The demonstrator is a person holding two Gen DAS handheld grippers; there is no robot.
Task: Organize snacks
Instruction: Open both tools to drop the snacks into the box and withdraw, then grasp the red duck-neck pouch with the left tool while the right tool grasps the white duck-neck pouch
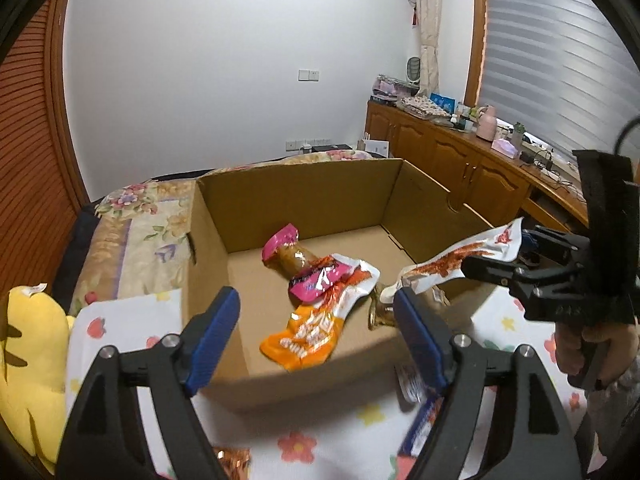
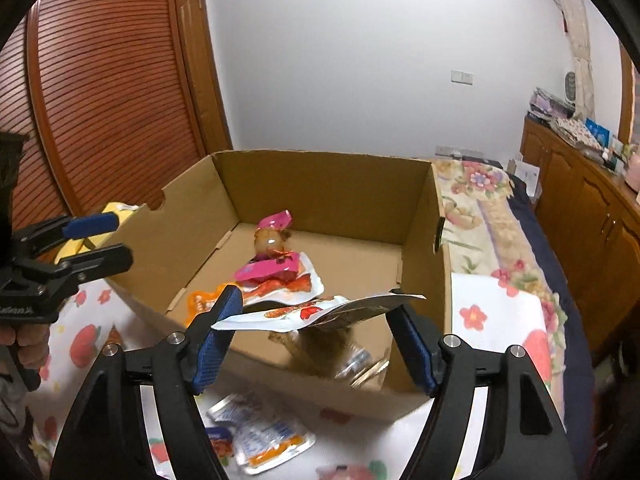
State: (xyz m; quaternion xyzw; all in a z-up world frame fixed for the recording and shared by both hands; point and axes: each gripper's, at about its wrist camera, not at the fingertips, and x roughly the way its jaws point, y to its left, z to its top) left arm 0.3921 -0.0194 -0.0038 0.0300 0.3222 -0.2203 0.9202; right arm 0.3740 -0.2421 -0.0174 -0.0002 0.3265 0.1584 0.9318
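**Right gripper spread wide at the box's near wall, white packet between its fingers**

The right gripper [image 2: 314, 334] stands with its blue-padded fingers [image 2: 212, 340] wide apart, just over the near wall of the cardboard box [image 2: 328, 200]. A white snack packet [image 2: 304, 314] with red print stretches between them, its left end touching the left pad; whether the right end reaches the right pad cannot be told. Under it hangs a blurred brownish packet [image 2: 320, 350]. Inside the box lie a pink-wrapped snack [image 2: 272, 240] and an orange packet [image 2: 200, 300]. On the floral sheet [image 2: 492, 312] before the box lie more small packets [image 2: 260, 436]. At the left edge the left gripper [image 2: 108, 240] shows side-on, jaws parted.
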